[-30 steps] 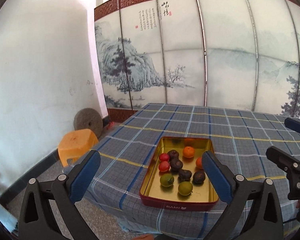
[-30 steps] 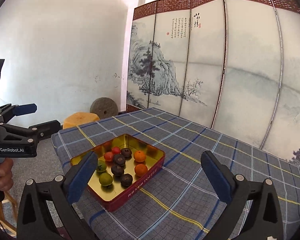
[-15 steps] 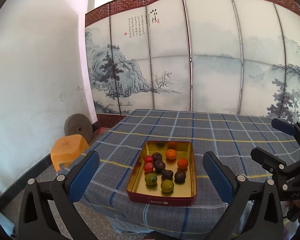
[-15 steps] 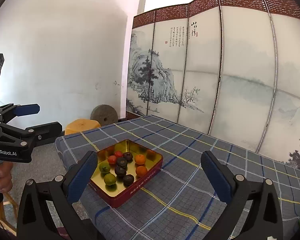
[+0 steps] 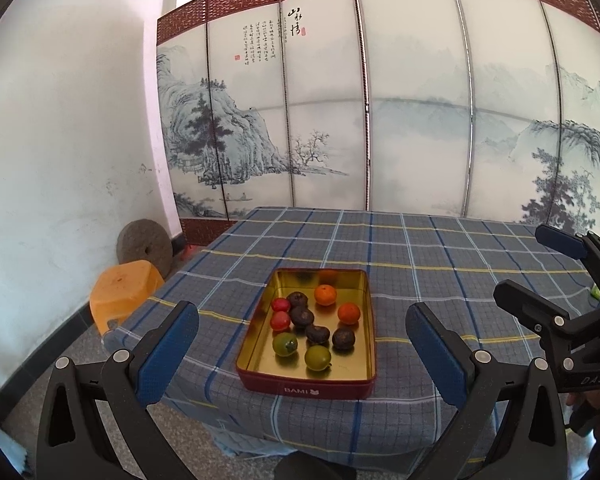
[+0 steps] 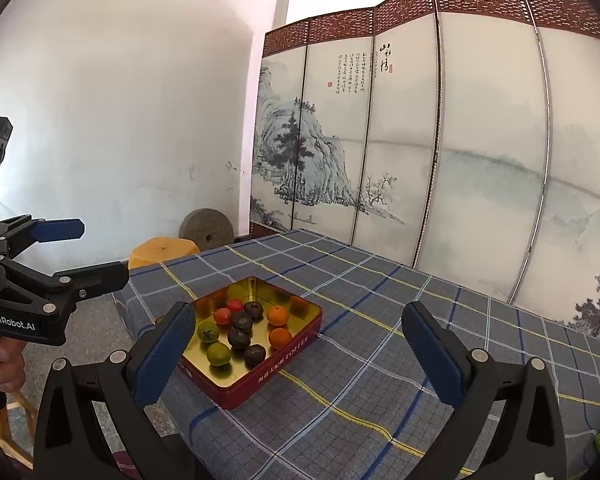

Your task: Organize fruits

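A red tin with a gold inside (image 5: 260,360) (image 6: 300,350) sits near the table's left front edge. It holds several small fruits: two orange ones (image 5: 325,294), two red ones (image 5: 280,320), two green ones (image 5: 317,357) and several dark brown ones (image 5: 302,316). My left gripper (image 5: 302,354) is open and empty, held back from the table in front of the tin. My right gripper (image 6: 296,348) is open and empty, off the table's front right, with the tin between its fingers in its view.
The table wears a blue-grey checked cloth (image 5: 440,264). A painted folding screen (image 5: 380,120) stands behind it. An orange stool (image 5: 122,292) and a round millstone (image 5: 144,242) are on the floor at the left. A small green thing (image 5: 595,291) lies at the table's right edge.
Both grippers have drawn back and up from the table, so the tin looks smaller and farther. The fruits have not moved. Both grippers stay open.
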`<state>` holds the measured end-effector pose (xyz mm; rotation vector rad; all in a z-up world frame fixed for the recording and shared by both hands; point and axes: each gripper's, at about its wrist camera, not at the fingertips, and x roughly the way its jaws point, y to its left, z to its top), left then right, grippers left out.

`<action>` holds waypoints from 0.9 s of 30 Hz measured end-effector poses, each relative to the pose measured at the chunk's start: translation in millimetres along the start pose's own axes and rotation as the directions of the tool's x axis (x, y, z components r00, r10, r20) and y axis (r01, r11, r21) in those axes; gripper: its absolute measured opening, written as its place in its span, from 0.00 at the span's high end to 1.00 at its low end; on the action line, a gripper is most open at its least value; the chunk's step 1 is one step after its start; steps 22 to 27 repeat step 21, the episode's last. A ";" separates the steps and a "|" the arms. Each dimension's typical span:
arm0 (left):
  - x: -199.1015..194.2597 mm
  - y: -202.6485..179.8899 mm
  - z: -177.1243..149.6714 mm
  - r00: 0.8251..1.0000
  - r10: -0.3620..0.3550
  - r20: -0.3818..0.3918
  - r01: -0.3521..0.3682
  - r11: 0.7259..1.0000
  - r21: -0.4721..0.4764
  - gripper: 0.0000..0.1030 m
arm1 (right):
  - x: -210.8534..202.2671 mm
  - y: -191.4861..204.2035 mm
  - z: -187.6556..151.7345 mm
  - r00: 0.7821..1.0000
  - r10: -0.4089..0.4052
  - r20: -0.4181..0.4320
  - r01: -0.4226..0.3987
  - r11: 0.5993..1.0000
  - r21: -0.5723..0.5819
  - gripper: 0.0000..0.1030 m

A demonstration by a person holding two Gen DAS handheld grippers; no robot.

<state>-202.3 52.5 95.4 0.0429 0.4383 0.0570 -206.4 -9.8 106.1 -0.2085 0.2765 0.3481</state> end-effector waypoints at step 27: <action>34.6 -13.0 -13.7 0.989 0.054 -0.137 -0.052 0.998 0.019 0.00 | 4.8 -37.2 -23.0 0.995 -0.045 -0.091 0.053 0.994 0.092 0.00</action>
